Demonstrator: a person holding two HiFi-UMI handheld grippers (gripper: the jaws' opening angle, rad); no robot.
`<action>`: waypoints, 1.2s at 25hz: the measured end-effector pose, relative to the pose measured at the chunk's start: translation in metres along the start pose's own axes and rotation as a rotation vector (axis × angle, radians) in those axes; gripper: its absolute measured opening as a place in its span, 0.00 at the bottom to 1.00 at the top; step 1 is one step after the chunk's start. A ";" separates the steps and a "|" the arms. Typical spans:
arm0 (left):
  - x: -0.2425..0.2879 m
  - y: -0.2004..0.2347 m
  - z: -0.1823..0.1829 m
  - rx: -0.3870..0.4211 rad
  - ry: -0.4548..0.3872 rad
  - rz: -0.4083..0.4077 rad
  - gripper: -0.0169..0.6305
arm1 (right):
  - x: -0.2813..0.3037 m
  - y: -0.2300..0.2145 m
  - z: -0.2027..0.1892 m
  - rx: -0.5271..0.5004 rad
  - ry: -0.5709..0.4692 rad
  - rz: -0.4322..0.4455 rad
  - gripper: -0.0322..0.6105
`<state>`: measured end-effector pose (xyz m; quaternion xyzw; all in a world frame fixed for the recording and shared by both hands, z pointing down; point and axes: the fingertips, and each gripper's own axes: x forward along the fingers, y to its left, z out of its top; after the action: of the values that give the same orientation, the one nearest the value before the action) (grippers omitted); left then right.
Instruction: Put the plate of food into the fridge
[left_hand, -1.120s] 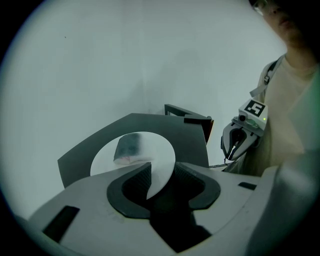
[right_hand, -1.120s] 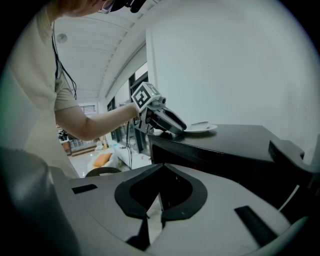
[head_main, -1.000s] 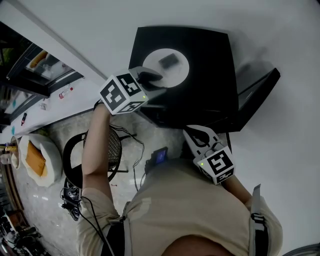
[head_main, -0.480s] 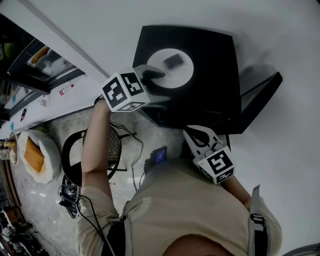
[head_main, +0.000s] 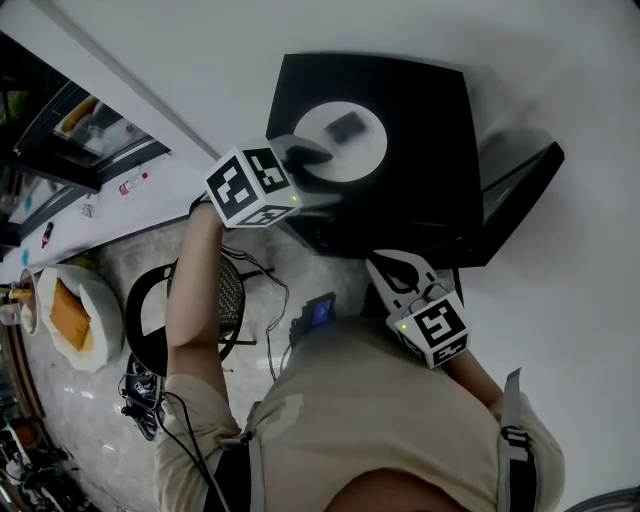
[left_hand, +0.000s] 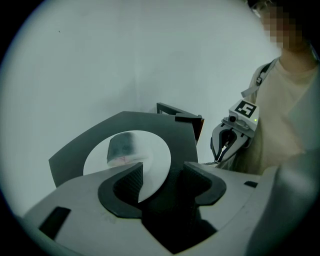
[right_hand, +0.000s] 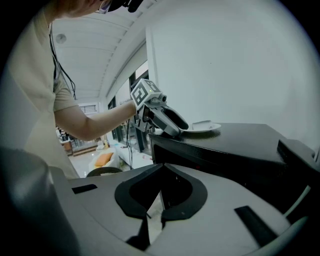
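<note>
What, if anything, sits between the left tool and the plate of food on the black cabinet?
Nothing visible does. The left tool is right at the near rim of the plate. Its jaws have just been opening and stand apart, with the rim between them but not pressed.

Black fridge top (head_main: 425, 140) — plate (head_main: 352, 152), apparently food (head_main: 347, 125).

Left claw (head_main: 303, 165) reaching toward 12 o'clock, jaws just opened, plate (head_main: 370, 150) rim loose between them, right claw (head_main: 392, 272) closed empty at 5 o'clock
</note>
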<state>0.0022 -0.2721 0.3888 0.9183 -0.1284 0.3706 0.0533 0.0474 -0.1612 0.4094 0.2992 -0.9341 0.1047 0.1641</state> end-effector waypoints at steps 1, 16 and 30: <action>0.000 -0.001 0.000 0.002 0.000 0.000 0.41 | -0.001 0.000 0.000 0.002 0.000 -0.004 0.08; -0.006 -0.020 -0.003 0.021 0.001 0.007 0.26 | -0.002 -0.004 -0.001 0.035 -0.002 -0.011 0.08; 0.000 -0.034 -0.012 0.239 0.056 0.072 0.43 | 0.005 0.004 0.002 0.014 0.003 0.026 0.08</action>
<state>0.0036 -0.2368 0.3980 0.9022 -0.1143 0.4106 -0.0664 0.0408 -0.1612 0.4089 0.2879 -0.9369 0.1138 0.1623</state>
